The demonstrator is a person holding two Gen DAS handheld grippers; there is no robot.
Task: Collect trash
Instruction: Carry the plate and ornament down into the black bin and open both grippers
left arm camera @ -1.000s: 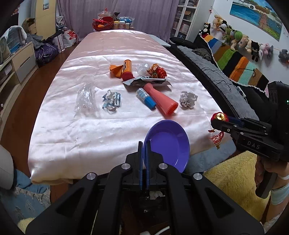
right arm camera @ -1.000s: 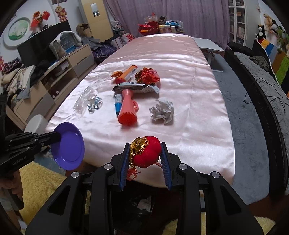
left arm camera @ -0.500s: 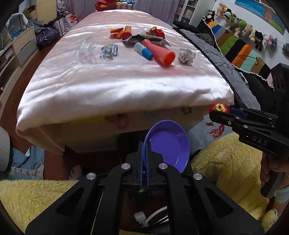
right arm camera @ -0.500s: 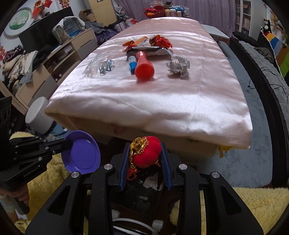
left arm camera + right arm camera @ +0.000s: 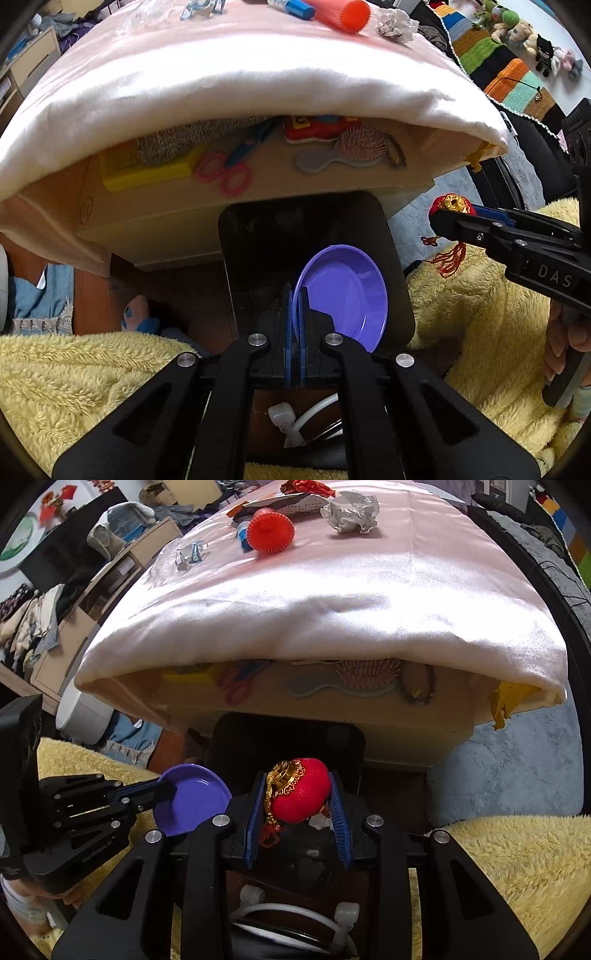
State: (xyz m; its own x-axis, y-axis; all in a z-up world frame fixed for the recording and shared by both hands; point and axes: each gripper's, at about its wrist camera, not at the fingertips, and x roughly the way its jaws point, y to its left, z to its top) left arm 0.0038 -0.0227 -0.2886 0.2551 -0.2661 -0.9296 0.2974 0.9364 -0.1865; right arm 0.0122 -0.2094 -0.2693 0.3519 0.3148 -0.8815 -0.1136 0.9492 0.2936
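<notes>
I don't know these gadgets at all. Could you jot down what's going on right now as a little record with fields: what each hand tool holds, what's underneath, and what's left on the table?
left gripper: fingers shut on the rim of a purple plate
right gripper: fingers shut on a red lantern ornament with gold trim
below both: a black bin on the floor, open top
table: pink cloth hanging over the near edge
left on the table: crumpled foil ball, red ridged cone, clear plastic wrapper
</notes>
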